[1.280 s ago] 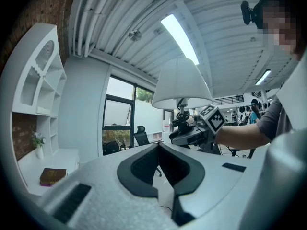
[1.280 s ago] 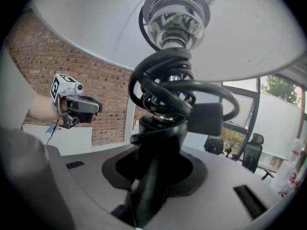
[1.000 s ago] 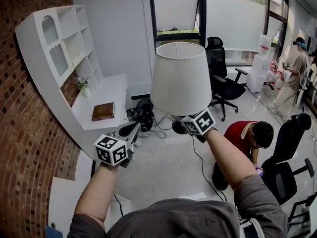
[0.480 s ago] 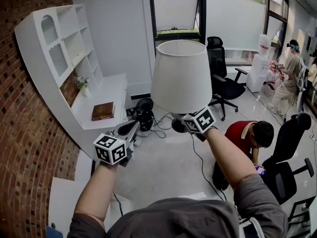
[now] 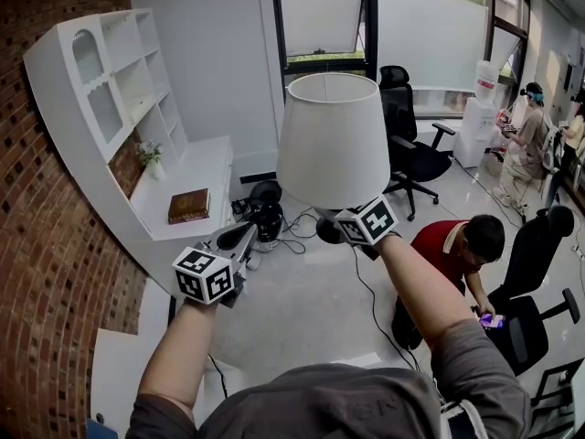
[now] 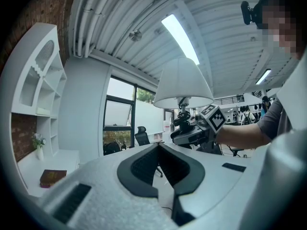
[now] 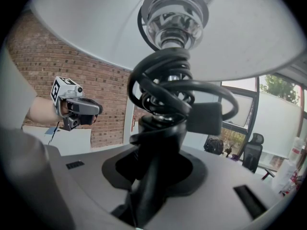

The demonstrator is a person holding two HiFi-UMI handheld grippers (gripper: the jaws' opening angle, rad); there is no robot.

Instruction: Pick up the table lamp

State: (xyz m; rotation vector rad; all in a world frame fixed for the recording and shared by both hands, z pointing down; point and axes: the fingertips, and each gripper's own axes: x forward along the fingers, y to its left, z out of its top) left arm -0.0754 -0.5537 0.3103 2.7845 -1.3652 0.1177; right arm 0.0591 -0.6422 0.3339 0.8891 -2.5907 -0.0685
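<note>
Here table lamp (image 5: 334, 140) stands upright.

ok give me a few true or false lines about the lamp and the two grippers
The right gripper is shut on the lamp, on its stem. True.
The lamp is lying on its side. False: it is held upright in the air.
The left gripper also grips the lamp. False: it holds nothing and is off to the side.
A book lies on the white desk. True.
The cord is coiled round the stem. True.
</note>
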